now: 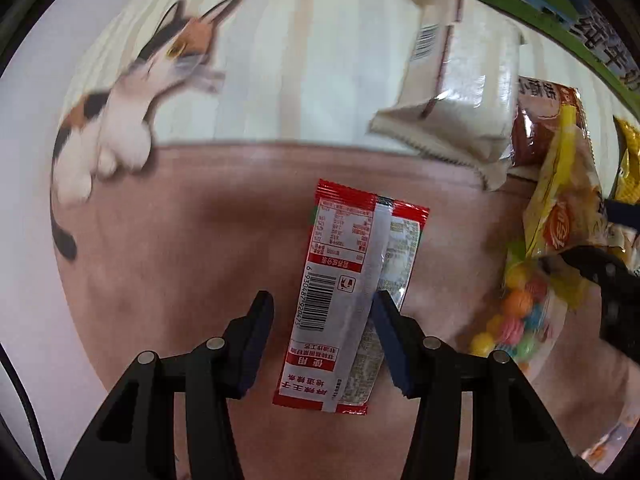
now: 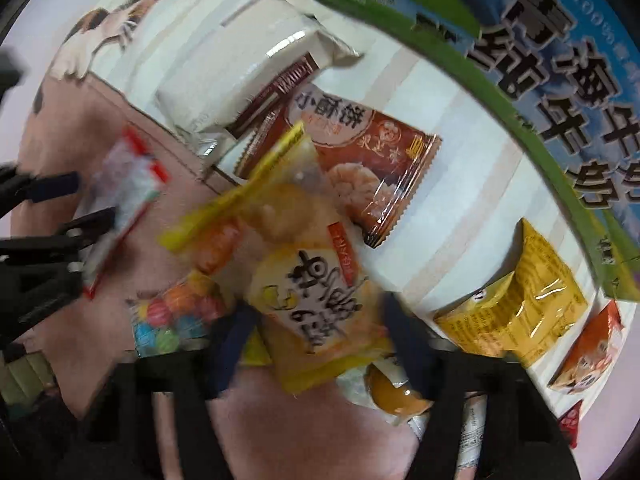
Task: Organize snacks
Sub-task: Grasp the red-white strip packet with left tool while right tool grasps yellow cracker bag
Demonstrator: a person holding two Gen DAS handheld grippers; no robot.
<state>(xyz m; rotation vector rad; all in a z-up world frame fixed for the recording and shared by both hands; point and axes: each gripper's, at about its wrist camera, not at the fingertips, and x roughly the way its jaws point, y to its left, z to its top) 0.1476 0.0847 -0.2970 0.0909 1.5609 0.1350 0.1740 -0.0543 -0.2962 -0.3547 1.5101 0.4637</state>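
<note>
A red and white snack sachet (image 1: 352,292) lies between the fingers of my left gripper (image 1: 322,308). The jaws stand apart on either side of it; the right pad touches its edge. It also shows blurred in the right wrist view (image 2: 128,196). My right gripper (image 2: 316,320) straddles a yellow snack packet (image 2: 304,280), with the jaws wide; the view is blurred. A clear bag of coloured candy balls (image 2: 172,320) lies beside the yellow packet, also seen in the left wrist view (image 1: 516,320).
A white packet (image 1: 452,92), a brown packet (image 2: 372,172), a yellow pouch (image 2: 516,312) and an orange packet (image 2: 592,348) lie on a cat-print mat (image 1: 160,60). A green and blue milk carton box (image 2: 520,60) stands at the back right.
</note>
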